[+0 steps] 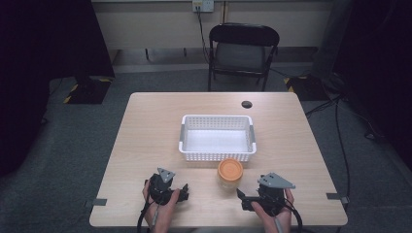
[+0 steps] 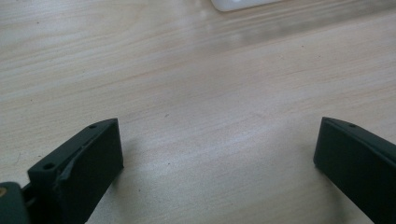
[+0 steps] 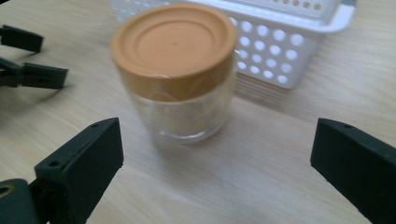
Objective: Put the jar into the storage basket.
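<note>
A clear jar with an orange lid (image 1: pixel 230 172) stands upright just in front of the white perforated basket (image 1: pixel 216 156), which holds nothing. My right gripper (image 1: pixel 244 199) rests near the table's front edge, right of the jar, and is open. In the right gripper view the jar (image 3: pixel 175 70) stands a short way ahead of the wide-apart jaws, clear of them, with the basket (image 3: pixel 275 60) behind it. My left gripper (image 1: pixel 184 191) lies open to the jar's left; its jaws (image 3: pixel 28 60) show in that view too. The left gripper (image 2: pixel 217 140) has bare wood between its jaws.
A small black disc (image 1: pixel 247 104) lies on the table beyond the basket. A black folding chair (image 1: pixel 243 48) stands behind the far edge. A corner of the basket (image 2: pixel 243 3) shows at the top of the left gripper view. The wooden table (image 1: pixel 145 126) has bare room left of the basket.
</note>
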`<state>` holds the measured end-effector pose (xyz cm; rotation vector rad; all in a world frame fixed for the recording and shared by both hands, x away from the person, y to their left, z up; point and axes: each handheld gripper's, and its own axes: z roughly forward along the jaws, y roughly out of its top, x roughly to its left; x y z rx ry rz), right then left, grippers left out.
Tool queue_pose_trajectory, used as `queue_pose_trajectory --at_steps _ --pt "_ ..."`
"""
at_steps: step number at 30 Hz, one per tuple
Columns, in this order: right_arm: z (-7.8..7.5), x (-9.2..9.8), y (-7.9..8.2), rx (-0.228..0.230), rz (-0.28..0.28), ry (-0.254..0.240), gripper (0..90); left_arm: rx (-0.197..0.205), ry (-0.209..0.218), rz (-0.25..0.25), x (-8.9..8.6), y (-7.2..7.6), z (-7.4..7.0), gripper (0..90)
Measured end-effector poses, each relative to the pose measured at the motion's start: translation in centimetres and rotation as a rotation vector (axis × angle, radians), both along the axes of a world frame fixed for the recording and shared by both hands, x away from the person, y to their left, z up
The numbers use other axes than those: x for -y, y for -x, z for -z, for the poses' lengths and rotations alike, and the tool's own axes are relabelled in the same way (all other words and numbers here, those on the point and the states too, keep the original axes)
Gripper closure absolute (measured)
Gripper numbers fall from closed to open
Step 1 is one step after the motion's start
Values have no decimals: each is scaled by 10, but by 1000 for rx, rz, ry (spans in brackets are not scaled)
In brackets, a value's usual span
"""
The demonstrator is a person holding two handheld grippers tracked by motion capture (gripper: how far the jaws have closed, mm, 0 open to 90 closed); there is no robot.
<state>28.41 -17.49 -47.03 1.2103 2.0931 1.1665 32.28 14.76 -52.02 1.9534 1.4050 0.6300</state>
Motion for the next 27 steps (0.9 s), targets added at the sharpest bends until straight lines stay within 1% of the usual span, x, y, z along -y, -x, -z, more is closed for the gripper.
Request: queue_pose_trajectory --at_steps 4,11,12,14,15,18,27 --pt "-9 -8 2 29 -39 3 12 0 0 0 0 0 0 9" --pt "-19 -23 -4 69 -84 9 11 0 0 0 0 0 0 9" --pt "-20 -25 -5 68 -91 8 11 0 0 0 0 0 0 8" --pt "-22 -28 -8 37 -122 -12 15 0 0 0 0 0 0 9" --pt "-23 -29 -10 30 -135 -22 19 0 0 0 0 0 0 8" --pt "-27 -33 -14 44 -140 -15 13 0 0 0 0 0 0 8" --pt "-32 -40 -31 58 -164 -3 10 0 0 0 0 0 0 8"
